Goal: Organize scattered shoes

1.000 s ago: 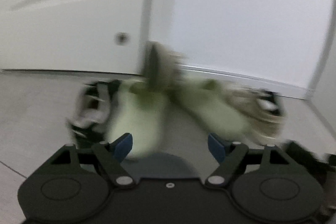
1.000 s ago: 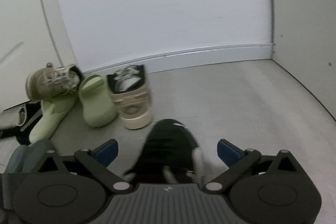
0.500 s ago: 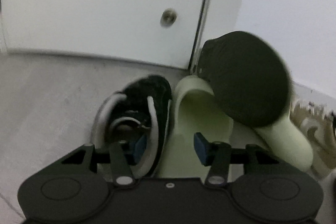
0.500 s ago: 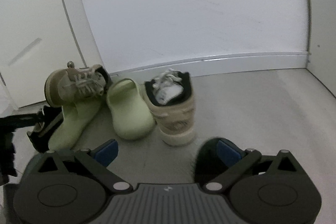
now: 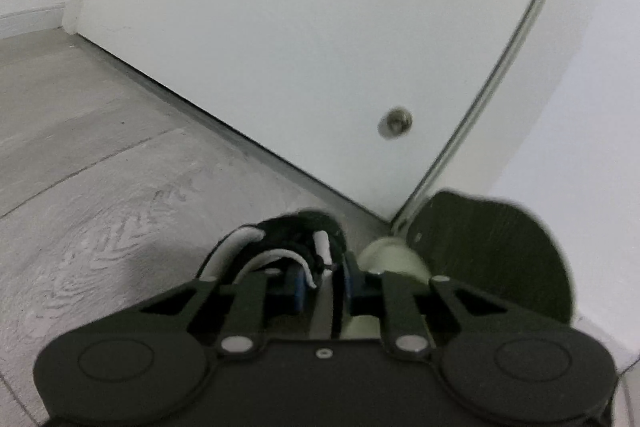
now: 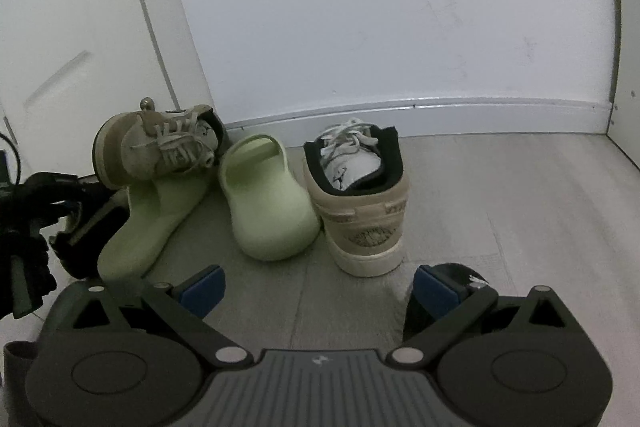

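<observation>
1. Far left: the left gripper (image 5: pixel 322 285) has its blue pads pinched onto the collar of a black sneaker with white trim (image 5: pixel 280 247), which sits on the grey floor (image 5: pixel 100 187) at the foot of the white door (image 5: pixel 260 47). In the right wrist view the same tool shows at the left edge over the dark shoe (image 6: pixel 86 227).
2. Next right: a pale green clog (image 6: pixel 156 215) lies toe toward the camera. A tan lace-up sneaker (image 6: pixel 160 147) is tipped on its side on top of the clog's rear, sole facing left. Not sorted.
3. Centre: the second pale green clog (image 6: pixel 268 203) stands flat, angled away from its mate and well short of parallel.
4. Right of it, touching or nearly so: the other tan sneaker (image 6: pixel 360 203) stands upright, heel toward the camera, toe toward the baseboard (image 6: pixel 440 107).
5. Lower right: the right gripper (image 6: pixel 316 287) has its jaws spread wide with nothing between them. A black shoe (image 6: pixel 460 277) sits just behind its right finger, mostly hidden.
6. Progress, judged: early. All three pairs are split; no pair is lined up yet.
7. Left to do: bring the black sneaker to its partner, lift the tipped tan sneaker off the clog and set it by its mate, and square up the clogs.
</observation>
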A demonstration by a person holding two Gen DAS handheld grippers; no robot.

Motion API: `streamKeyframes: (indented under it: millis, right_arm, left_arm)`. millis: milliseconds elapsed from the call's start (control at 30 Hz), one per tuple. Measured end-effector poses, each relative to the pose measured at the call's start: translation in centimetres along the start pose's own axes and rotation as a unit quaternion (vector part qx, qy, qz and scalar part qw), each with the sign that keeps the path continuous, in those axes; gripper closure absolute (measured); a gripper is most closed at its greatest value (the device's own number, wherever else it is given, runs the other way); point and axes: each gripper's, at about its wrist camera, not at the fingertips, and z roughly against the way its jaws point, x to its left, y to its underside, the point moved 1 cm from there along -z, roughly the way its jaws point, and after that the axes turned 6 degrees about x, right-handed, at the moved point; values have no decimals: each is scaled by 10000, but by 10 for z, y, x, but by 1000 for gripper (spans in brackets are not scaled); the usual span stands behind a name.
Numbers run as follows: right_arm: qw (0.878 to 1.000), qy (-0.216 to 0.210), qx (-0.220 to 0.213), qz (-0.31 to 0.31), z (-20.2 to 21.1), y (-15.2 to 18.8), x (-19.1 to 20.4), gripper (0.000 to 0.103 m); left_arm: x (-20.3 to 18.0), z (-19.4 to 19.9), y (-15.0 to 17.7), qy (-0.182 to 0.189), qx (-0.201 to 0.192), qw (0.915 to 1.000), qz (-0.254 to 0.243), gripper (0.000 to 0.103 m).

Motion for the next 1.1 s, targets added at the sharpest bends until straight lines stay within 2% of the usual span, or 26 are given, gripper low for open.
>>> streamKeyframes:
  millis: [100,267,400,567,767,967,1100]
  right_arm:
    - [9999,34,-124,-25,7,-3,-2,3]
    - [9996,39,-272,-96,19,-5,-8,3]
    - [9990,31,-409,-181,32,-3,-17,3]
    - [9982,79,-536,-245,49,1,-30,3]
    - [9972,261,-610,-345,73,15,-48,3]
    - [9965,407,-574,-453,88,30,-61,3]
    - [9961,451,-544,-529,89,34,-67,3]
  left_arm:
    - [2,21,-2,50,-162,9998,115,85]
    - [-10,83,10,139,-441,9987,-206,85]
    - [-24,129,25,470,-399,9980,-168,85]
    - [-58,179,61,860,-88,9962,-47,85]
    - [-82,201,107,1213,456,9903,510,85]
    - [-107,188,142,1388,1032,9840,422,85]
    - [-117,178,159,1292,1155,9848,105,85]
